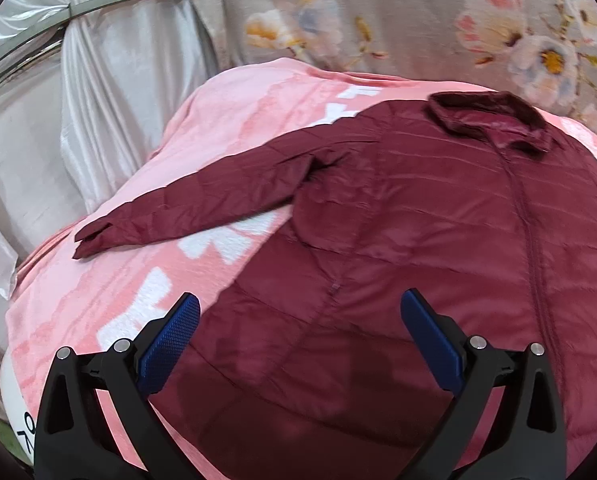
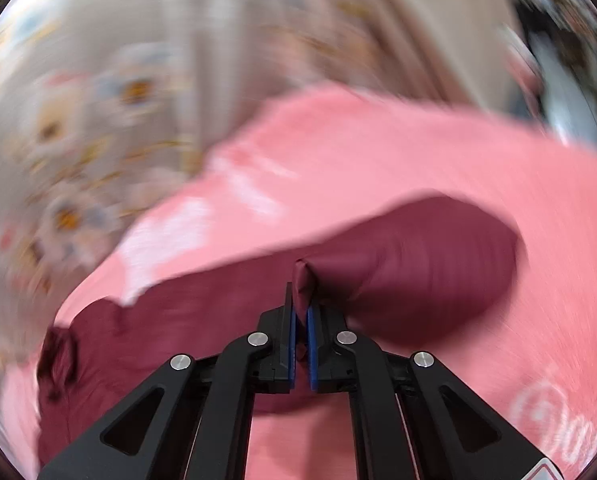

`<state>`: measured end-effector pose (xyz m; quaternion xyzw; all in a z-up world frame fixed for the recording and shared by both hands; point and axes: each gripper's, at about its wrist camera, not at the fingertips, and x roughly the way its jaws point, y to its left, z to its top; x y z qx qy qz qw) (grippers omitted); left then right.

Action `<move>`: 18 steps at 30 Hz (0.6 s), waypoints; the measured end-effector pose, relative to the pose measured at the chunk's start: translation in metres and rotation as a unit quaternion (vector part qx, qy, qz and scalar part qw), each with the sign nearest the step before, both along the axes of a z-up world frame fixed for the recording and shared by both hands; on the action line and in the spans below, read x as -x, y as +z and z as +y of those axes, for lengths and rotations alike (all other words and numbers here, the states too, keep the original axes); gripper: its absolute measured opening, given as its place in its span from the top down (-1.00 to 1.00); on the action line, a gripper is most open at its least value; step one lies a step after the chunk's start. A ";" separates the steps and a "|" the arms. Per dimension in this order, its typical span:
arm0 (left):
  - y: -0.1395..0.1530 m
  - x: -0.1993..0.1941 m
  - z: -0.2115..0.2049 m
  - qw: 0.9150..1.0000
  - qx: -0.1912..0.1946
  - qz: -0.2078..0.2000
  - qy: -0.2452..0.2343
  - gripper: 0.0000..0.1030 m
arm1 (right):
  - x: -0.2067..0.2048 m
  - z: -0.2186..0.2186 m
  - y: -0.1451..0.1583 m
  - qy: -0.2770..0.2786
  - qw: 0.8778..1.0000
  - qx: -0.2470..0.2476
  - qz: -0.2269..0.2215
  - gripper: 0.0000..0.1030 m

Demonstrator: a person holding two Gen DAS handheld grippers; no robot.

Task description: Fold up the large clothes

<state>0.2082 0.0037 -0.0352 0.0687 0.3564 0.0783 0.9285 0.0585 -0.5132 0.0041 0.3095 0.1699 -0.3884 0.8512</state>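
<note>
My left gripper [image 1: 300, 334] hangs with its blue pads spread wide, nothing between them, above the lower body of the dark maroon quilted puffer jacket [image 1: 418, 208]. The jacket lies front-up and spread flat on the pink plush blanket with white lettering [image 1: 110, 280]. Its collar [image 1: 490, 120] points to the blanket's far edge, where the grey floral curtain [image 1: 378, 12] hangs, and one sleeve [image 1: 202, 208] runs out to the blanket's left edge.

My right gripper [image 2: 301, 312] is pinched tight on a fold of the same maroon jacket. The other sleeve [image 2: 418, 268] balloons just past the pads, near the blanket's right side. That view is badly smeared, so exactly which part I hold I cannot say.

This will likely handle light and puffy, with a slick shell that slides and springs back open. I judge cuffs, hem and seams give the firmest grip, and each fold wants pressing down to stay.
</note>
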 end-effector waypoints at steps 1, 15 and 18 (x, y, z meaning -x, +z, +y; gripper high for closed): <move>0.000 -0.004 0.005 1.000 0.000 0.001 0.008 -0.91 | -0.013 0.017 0.012 0.024 0.999 0.025 0.000 0.91; -0.017 -0.034 0.051 0.998 0.011 0.030 0.048 -0.90 | -0.204 0.334 0.026 0.481 0.866 0.125 0.052 0.92; -0.021 -0.038 0.059 0.998 0.019 0.037 0.051 -0.90 | -0.222 0.379 -0.008 0.527 0.833 0.128 0.109 0.79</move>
